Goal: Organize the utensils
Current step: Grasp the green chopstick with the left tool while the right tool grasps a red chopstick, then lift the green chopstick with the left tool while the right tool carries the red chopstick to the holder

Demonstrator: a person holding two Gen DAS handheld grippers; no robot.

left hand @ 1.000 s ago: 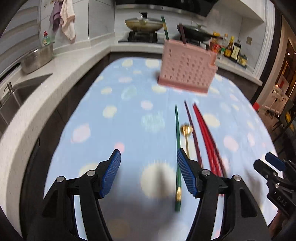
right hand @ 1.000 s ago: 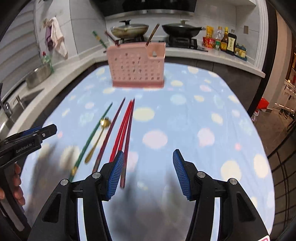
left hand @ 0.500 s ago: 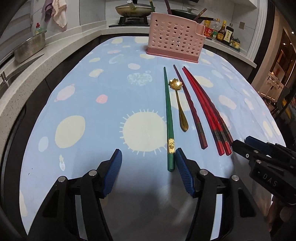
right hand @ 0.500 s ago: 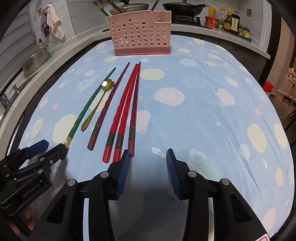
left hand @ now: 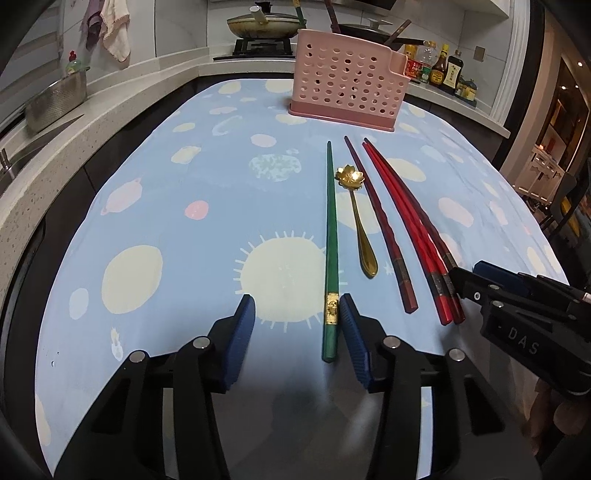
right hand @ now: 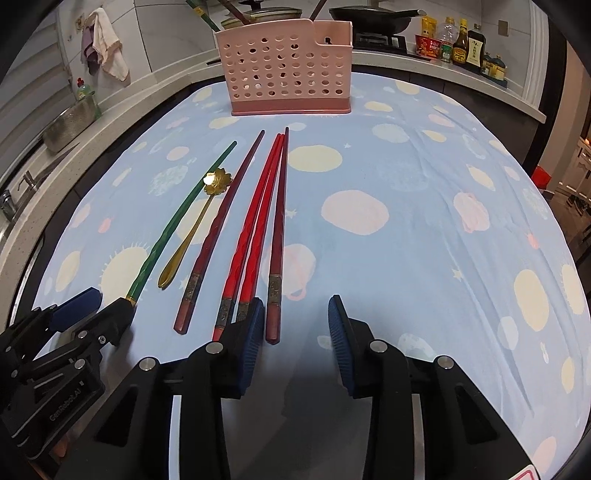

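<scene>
This is a home kitchen. A stove [left hand: 258, 50] with a lidded pan [left hand: 258, 26] and a dark wok [right hand: 369, 14] stands at the back. Sauce bottles [right hand: 465, 46] line the white counter [left hand: 122, 107]. On the left there is a sink [right hand: 14, 192] with a tap, a metal pot [left hand: 55, 103] and dish soap [right hand: 86, 92]. Cloths [left hand: 110, 29] hang on the tiled wall. A table with a dotted blue cloth [left hand: 221, 184] fills the middle.

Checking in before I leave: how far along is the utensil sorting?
Done: the pink holder already has a few chopsticks standing in it. In hand: nothing gripped; the closing left gripper straddles the green chopstick, and the closing right gripper straddles the dark red chopstick. Left: five chopsticks and the gold spoon.
</scene>
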